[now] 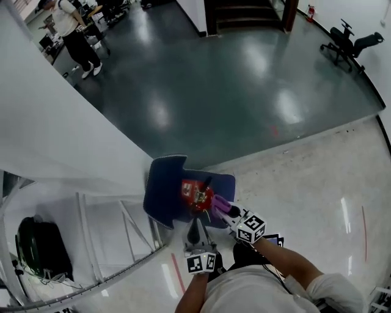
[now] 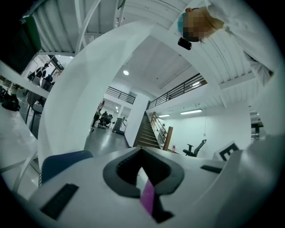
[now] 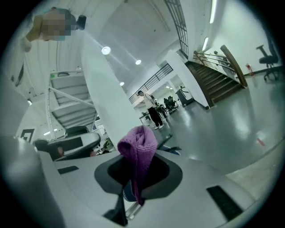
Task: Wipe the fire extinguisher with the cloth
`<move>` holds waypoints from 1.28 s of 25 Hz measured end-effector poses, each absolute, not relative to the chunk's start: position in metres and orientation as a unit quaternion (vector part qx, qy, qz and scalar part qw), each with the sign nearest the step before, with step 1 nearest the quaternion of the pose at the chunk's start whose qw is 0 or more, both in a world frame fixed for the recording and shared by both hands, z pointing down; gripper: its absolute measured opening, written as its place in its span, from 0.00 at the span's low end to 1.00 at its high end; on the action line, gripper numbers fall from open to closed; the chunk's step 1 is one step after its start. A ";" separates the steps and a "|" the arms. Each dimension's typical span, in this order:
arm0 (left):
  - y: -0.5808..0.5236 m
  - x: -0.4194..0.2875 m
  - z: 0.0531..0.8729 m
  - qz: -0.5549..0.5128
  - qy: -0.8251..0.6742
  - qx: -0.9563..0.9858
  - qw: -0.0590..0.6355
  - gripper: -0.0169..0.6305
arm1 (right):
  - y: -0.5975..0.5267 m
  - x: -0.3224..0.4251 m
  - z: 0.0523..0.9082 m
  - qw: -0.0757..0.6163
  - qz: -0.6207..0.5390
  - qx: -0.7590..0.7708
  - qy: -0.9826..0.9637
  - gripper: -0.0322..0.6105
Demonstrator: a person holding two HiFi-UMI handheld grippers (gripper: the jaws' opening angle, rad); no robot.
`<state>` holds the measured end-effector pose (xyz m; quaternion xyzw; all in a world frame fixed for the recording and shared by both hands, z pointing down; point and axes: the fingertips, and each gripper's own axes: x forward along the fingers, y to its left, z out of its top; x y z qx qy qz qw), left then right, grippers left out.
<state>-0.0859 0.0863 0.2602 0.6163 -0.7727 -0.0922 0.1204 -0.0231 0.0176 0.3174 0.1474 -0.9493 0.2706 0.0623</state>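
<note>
Cloth (image 3: 137, 144) in right claw (image 3: 136, 178), just beside red fire extinguisher (image 1: 195, 193).

Office hall, glossy floor (image 1: 201, 79), staircase (image 1: 244, 15), swivel chair (image 1: 349, 40), mezzanine railing (image 2: 178, 91)

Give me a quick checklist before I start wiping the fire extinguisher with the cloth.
1. Cloth clamped in the right gripper: ok.
2. Fire extinguisher in plain sight on the blue surface: ok.
3. Cloth touching the extinguisher: cannot tell; right beside it in the head view.
4. Left gripper free: cannot tell; fingers together, but a purple sliver shows between them.
5. Person far across the floor, clear of the work: ok.
</note>
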 end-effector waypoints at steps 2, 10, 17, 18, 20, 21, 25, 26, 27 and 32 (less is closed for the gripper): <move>0.086 -0.088 0.253 -0.096 -0.772 0.615 0.126 0.03 | 0.020 -0.018 0.291 0.061 0.243 0.151 -0.956 0.14; 0.098 -0.094 0.199 -0.072 -0.778 0.616 0.101 0.03 | 0.034 0.017 0.205 0.047 0.117 0.232 -0.965 0.14; 0.114 -0.085 0.184 -0.047 -0.776 0.621 0.102 0.03 | 0.053 0.030 0.170 0.026 0.090 0.235 -0.967 0.14; 0.114 -0.087 0.186 -0.046 -0.775 0.622 0.102 0.03 | 0.053 0.028 0.171 0.027 0.087 0.235 -0.968 0.14; 0.114 -0.088 0.189 -0.048 -0.774 0.622 0.105 0.03 | 0.050 0.026 0.171 0.028 0.081 0.235 -0.968 0.14; 0.115 -0.088 0.188 -0.049 -0.774 0.623 0.105 0.03 | 0.049 0.026 0.170 0.027 0.079 0.237 -0.968 0.14; 0.114 -0.084 0.181 -0.047 -0.772 0.628 0.090 0.03 | 0.048 0.027 0.166 0.024 0.076 0.245 -0.966 0.13; 0.114 -0.083 0.180 -0.045 -0.771 0.629 0.087 0.03 | 0.048 0.026 0.167 0.025 0.075 0.245 -0.966 0.14; 0.114 -0.082 0.180 -0.044 -0.771 0.630 0.085 0.03 | 0.049 0.025 0.168 0.026 0.074 0.243 -0.967 0.13; 0.115 -0.080 0.184 -0.042 -0.769 0.631 0.088 0.03 | 0.053 0.021 0.172 0.035 0.077 0.236 -0.968 0.13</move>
